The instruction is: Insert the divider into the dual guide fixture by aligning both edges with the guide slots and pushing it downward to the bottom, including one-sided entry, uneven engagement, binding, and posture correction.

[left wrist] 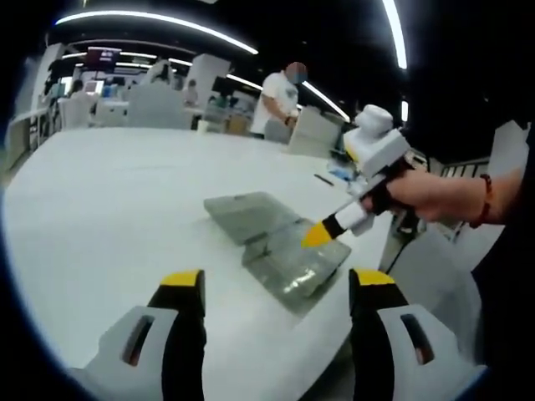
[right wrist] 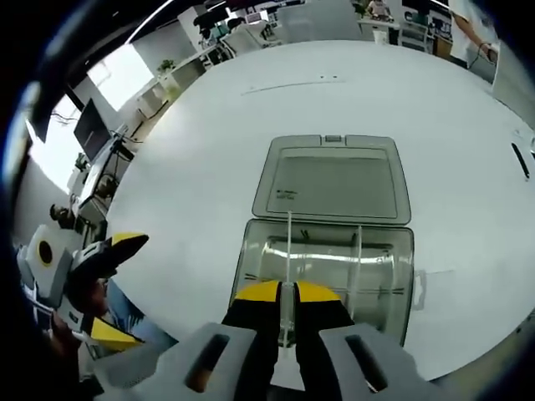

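Note:
A clear plastic box [right wrist: 380,280] with guide slots stands on the white table [right wrist: 201,150], and its lid [right wrist: 334,180] lies open flat behind it. My right gripper [right wrist: 287,292] is shut on a thin clear divider [right wrist: 288,238], seen edge-on and held upright over the box's left part. A second thin panel [right wrist: 359,251] stands in the box to the right. In the left gripper view the box [left wrist: 297,263] and lid [left wrist: 247,213] lie ahead, and the right gripper [left wrist: 322,234] reaches down to them from the right. My left gripper [left wrist: 277,280] is open and holds nothing, short of the box.
A person's hand [left wrist: 435,194] holds the right gripper. A dark pen [right wrist: 522,159] lies on the table at the far right. The left gripper [right wrist: 117,288] hangs off the table's near-left edge. A person in a white shirt [left wrist: 280,96] stands beyond the table among desks.

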A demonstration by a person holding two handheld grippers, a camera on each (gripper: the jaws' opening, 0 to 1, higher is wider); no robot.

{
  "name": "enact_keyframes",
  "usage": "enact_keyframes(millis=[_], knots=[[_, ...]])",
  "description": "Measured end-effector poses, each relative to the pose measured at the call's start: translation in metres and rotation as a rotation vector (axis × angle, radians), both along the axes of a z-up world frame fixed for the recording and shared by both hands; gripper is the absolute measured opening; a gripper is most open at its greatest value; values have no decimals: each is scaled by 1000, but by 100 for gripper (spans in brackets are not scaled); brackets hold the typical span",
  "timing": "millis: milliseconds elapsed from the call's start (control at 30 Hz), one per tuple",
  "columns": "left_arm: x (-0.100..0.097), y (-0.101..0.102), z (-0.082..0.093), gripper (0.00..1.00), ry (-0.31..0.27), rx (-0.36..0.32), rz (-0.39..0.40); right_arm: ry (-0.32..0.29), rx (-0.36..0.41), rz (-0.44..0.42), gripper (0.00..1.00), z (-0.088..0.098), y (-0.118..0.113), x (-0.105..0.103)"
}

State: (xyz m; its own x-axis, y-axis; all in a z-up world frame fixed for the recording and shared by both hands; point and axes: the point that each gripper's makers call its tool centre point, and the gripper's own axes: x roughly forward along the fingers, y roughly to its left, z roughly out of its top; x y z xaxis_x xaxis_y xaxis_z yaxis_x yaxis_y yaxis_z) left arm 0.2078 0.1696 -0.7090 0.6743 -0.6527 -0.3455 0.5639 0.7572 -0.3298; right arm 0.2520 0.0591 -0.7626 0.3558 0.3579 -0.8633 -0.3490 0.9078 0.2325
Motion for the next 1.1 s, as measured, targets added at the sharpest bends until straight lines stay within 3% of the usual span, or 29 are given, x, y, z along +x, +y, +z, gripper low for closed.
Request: enact_keyframes(millis=[1100], knots=[[-1,-3,-2,68,7,-1,-13,-7,-17,11,0,-8,-8,2]])
